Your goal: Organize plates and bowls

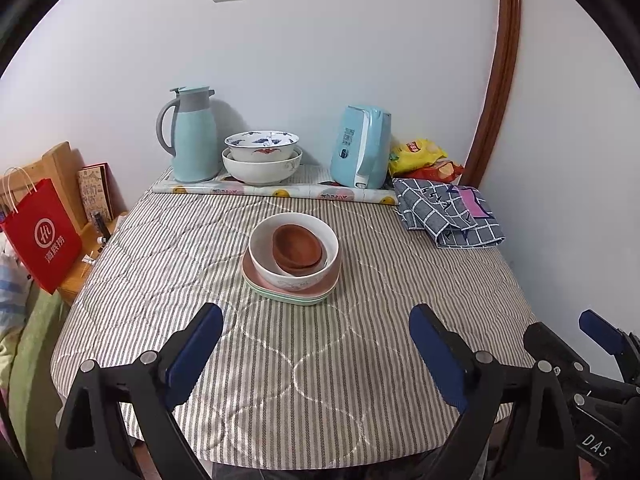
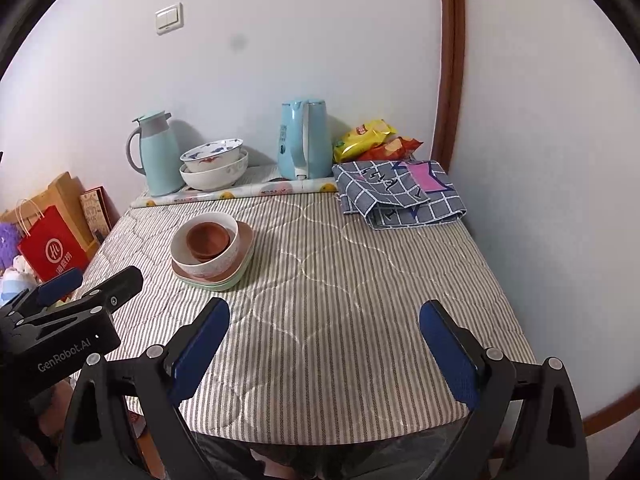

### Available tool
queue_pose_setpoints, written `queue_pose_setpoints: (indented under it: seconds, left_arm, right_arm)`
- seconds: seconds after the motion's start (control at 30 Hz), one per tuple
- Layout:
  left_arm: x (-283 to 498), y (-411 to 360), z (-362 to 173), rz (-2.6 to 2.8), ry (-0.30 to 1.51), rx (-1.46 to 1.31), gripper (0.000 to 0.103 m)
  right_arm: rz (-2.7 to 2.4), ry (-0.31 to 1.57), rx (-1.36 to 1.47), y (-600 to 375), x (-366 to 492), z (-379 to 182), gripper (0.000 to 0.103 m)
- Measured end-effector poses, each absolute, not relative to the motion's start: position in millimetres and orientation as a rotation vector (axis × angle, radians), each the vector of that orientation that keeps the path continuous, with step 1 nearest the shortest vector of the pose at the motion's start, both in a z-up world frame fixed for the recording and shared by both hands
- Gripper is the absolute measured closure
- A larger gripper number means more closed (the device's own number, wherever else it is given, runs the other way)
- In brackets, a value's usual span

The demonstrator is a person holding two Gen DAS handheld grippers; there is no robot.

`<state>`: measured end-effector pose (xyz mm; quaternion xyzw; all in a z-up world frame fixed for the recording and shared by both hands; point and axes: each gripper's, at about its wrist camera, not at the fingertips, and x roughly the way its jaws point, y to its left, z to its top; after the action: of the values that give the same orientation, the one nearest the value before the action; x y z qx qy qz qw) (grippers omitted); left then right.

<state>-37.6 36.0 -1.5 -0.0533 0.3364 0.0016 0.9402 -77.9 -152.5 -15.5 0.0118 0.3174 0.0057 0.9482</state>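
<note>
Looking along the left gripper, the left wrist view shows its blue-padded jaws spread wide and empty above the near part of a striped table. Mid-table, beyond the gap between the fingers, sits a stack: brown bowls nested in a white bowl, which rests on pink and green plates. At the far edge, two more bowls are nested on a patterned mat, between a thermos on the left and a kettle on the right. Snack bags lie right of the kettle, and a checked cloth lies just in front of them. A red bag stands off the table's left side. The right gripper shows at the right edge, its jaws apart.

The right wrist view has the right gripper wide open and holding nothing, over the near table. The stack appears far-left here: brown bowls inside the white bowl, on the plates. The far bowls, thermos, kettle, snack bags and cloth line the far edge. The left gripper enters at the left, near the stack but apart from it. The red bag stands beyond it.
</note>
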Motion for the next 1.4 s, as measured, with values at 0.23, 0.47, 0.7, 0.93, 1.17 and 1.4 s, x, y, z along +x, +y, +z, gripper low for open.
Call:
queue_pose_setpoints:
  seconds: [0.23, 0.47, 0.7, 0.93, 1.17, 1.4]
  left_arm:
    - [-37.2, 38.7, -2.2, 0.009, 0.692, -0.116, 0.008]
    - [-37.2, 37.9, -2.2, 0.005, 0.689, -0.114, 0.008]
    - [-38.0, 38.4, -3.0, 0.007, 0.691, -0.117, 0.008]
    - [-38.5, 38.5, -3.0, 0.0, 0.691, -0.123, 0.008]
    - [-38.4, 41.1, -3.3, 0.003, 0.691, -0.131, 0.008]
    - [-38.1, 42.2, -3.5, 0.006, 0.688, -0.136, 0.008]
  right_arm:
    - [0.013, 0.648, 0.018, -150.6, -77.2, -16.8, 0.008]
    - [0.012, 0.646, 0.024, -149.8, -77.8, -16.8, 0.008]
    - [0.011, 0.646, 0.027, -149.3, -78.1, -16.4, 0.008]
    - [0.009, 0.64, 0.025, -147.6, -79.8, -15.5, 0.008]
    - [0.012, 0.644, 0.027, -147.7, -77.9, -16.5, 0.008]
    - [0.016, 0.642, 0.026, -146.7, -77.5, -16.8, 0.008]
